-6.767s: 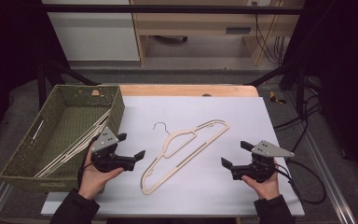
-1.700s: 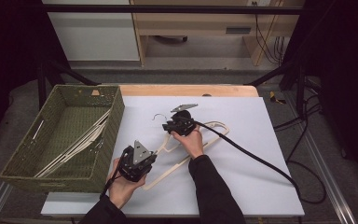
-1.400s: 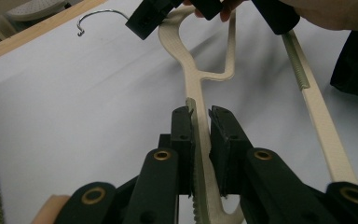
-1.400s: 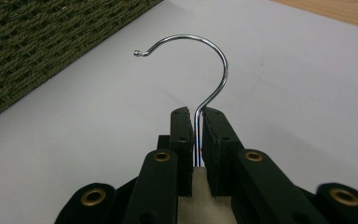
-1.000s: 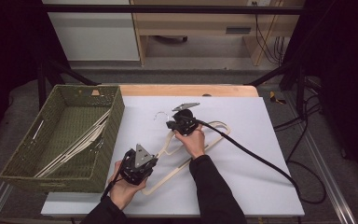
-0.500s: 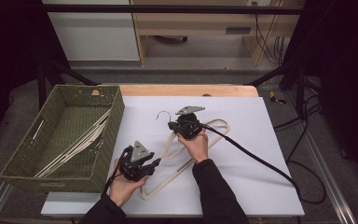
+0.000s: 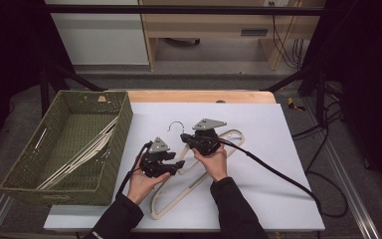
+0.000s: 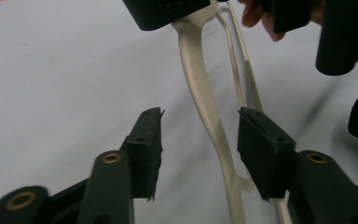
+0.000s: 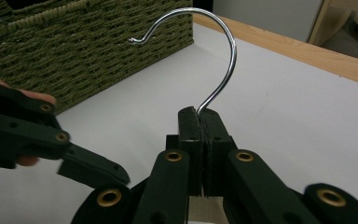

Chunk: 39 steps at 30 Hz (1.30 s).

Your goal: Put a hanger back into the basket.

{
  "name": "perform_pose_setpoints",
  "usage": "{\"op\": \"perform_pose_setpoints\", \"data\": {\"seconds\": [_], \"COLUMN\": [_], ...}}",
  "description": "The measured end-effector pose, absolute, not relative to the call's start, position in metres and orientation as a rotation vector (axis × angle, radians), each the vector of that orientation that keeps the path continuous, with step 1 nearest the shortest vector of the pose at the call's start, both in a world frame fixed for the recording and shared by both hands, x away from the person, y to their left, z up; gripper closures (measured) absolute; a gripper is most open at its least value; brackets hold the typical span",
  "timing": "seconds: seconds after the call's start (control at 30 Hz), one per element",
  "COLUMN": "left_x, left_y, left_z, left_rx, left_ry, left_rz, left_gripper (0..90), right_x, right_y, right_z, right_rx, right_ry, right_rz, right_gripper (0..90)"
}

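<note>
Far to the left of our left gripper sits the green wicker basket (image 7: 110, 144), pale hangers (image 7: 84, 152) lying inside it. Our left gripper (image 7: 171, 164) hovers low over the white table (image 7: 258, 149), jaws spread wide either side of one cream arm of the wooden hanger (image 7: 179, 191); in the left gripper view the arm (image 8: 209, 116) passes between the jaws, nearer one of them, and we cannot tell if it touches. Just right and ahead, our right gripper (image 7: 186, 140) is clamped tight on the hanger's neck, right at the base of the metal hook (image 9: 214, 60), which curls up from its jaws toward the basket.
</note>
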<state>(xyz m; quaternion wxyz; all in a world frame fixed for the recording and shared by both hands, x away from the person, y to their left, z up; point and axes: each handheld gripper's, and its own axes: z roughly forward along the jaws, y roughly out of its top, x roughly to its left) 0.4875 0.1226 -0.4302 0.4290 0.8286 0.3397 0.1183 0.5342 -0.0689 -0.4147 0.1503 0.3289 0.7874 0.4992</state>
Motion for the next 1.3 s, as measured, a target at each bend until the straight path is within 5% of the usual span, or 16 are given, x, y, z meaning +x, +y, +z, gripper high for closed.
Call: {"op": "perform_pose_setpoints", "data": {"seconds": [0.23,0.6,1.0,1.3], "left_x": [0.488,0.478,0.464,0.452], "left_y": [0.118,0.118,0.123,0.136], "left_z": [-0.433,-0.423,-0.406,-0.378], "left_rx": [2.046,1.97,1.978,1.97], "left_ry": [0.842,0.862,0.807,0.749], "left_rz": [0.184,0.148,0.252,0.349], "left_gripper": [76.6,83.9,86.7,86.7], "right_x": [0.528,0.511,0.466,0.44], "right_y": [-0.073,-0.086,-0.13,-0.172], "right_z": [-0.412,-0.398,-0.385,-0.396], "right_rx": [0.916,0.888,0.882,0.916], "right_ry": [2.255,2.242,2.162,2.122], "right_rz": [1.449,1.48,1.52,1.525], "right_gripper": [89.5,81.1,53.7,16.3]}}
